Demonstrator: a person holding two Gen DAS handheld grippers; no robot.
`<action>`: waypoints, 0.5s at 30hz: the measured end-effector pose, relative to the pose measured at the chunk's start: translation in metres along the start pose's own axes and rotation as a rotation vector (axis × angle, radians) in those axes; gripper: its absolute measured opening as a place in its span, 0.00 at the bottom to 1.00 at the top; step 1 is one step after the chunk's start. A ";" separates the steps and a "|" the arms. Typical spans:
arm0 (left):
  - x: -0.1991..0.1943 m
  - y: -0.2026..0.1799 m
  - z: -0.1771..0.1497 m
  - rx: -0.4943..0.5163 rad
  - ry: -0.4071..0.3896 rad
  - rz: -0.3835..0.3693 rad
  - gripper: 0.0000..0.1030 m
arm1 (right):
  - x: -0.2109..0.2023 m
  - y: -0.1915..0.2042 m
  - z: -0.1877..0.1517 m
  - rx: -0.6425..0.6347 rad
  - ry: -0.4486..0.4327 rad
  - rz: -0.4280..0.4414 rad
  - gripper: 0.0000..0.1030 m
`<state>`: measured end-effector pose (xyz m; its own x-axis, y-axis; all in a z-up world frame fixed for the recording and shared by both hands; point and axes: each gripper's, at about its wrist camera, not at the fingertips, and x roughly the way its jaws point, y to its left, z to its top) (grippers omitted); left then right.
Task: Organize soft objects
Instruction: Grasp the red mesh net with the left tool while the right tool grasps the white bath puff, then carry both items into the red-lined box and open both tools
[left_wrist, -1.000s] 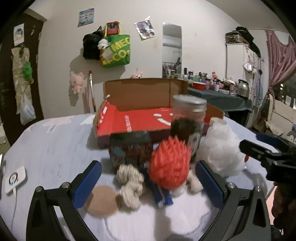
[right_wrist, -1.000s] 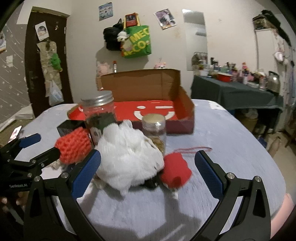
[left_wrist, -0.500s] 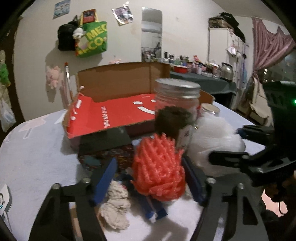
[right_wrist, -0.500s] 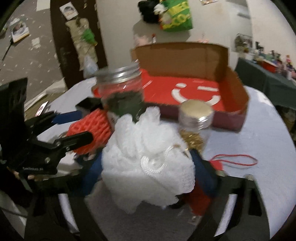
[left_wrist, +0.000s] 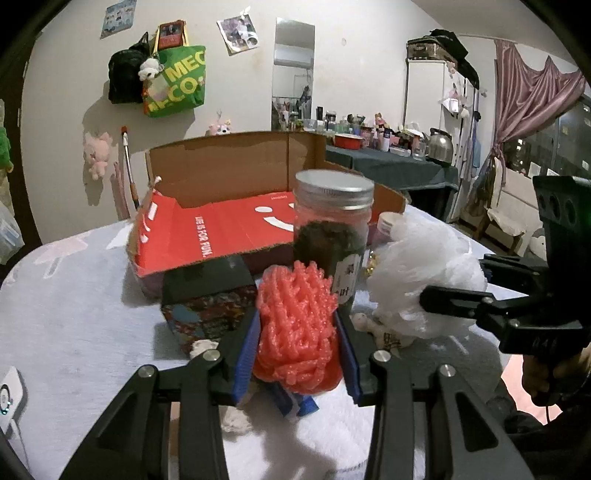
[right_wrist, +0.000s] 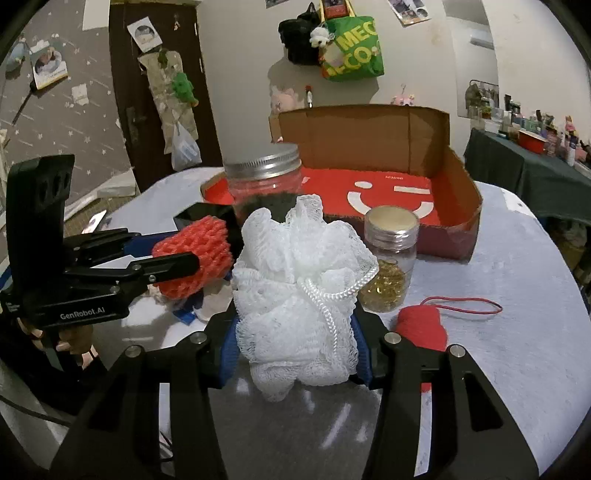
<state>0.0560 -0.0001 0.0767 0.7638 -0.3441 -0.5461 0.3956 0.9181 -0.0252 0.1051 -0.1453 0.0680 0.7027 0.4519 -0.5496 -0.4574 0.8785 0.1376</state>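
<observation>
My left gripper is shut on a red foam net sleeve, squeezed between its blue pads; it also shows in the right wrist view. My right gripper is shut on a white mesh bath pouf, which also shows in the left wrist view. An open cardboard box with a red floor stands behind on the table. A red knitted piece with a string lies at the right. A cream rope knot lies under the left gripper.
A big glass jar with a metal lid and a small jar of gold beads stand between the grippers and the box. A dark patterned box sits at the left. A white device lies at the table's left edge.
Both grippers moved in and closed: the left onto the red foam net, the right onto the white pouf. Both were open a second ago.
</observation>
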 end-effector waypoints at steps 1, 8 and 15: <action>-0.003 0.000 0.001 0.002 -0.005 0.002 0.41 | -0.003 0.000 0.001 0.000 -0.006 -0.010 0.46; -0.025 0.007 0.014 0.024 -0.058 0.031 0.41 | -0.024 -0.001 0.015 -0.013 -0.055 -0.036 0.46; -0.032 0.018 0.037 0.059 -0.086 0.010 0.40 | -0.034 -0.004 0.043 -0.048 -0.092 -0.051 0.46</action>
<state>0.0580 0.0201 0.1247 0.8080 -0.3526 -0.4720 0.4150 0.9093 0.0310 0.1062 -0.1580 0.1214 0.7714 0.4213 -0.4769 -0.4439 0.8933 0.0711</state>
